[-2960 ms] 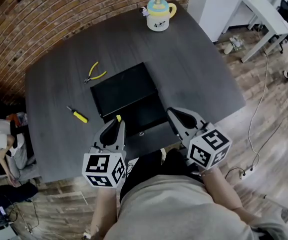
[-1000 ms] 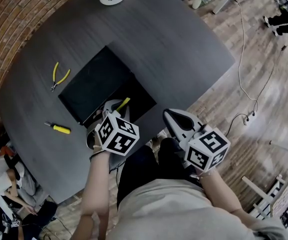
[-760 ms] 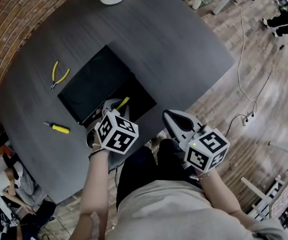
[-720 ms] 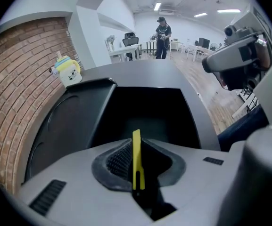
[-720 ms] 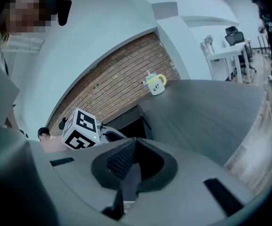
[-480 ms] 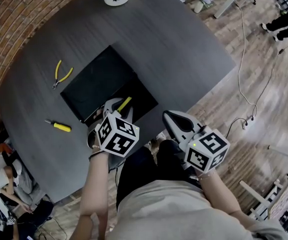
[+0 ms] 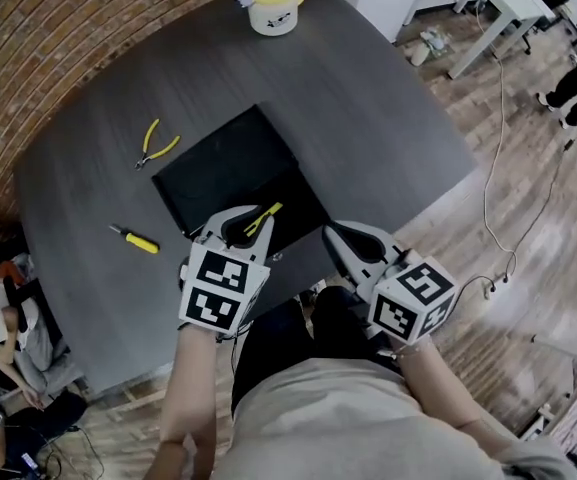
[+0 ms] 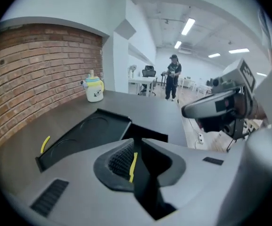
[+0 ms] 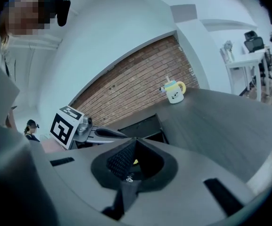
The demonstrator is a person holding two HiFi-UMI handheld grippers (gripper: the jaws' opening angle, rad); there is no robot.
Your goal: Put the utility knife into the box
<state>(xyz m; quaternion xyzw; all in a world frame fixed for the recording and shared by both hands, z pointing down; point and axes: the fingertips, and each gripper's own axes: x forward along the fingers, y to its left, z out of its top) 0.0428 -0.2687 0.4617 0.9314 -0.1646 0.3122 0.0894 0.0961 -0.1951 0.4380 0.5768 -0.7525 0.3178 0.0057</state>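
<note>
Your left gripper [image 7: 247, 225] is clamped on the utility knife [image 7: 271, 213] — the yellow knife is pinched between its jaws and held over the near part of the open black box [image 7: 220, 164]. Your right gripper [image 7: 346, 240] hovers just beside it at the table [image 7: 388, 118] edge, jaws together with nothing between them. Yellow pliers [image 7: 158, 142] and a screwdriver [image 7: 135, 239] lie left of the box.

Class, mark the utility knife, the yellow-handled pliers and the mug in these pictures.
utility knife [image 7: 266, 218]: head view, on its yellow body.
pliers [image 7: 147, 154]: head view, where the two yellow handles meet.
mug [image 7: 272, 0]: head view, on its white side.
</note>
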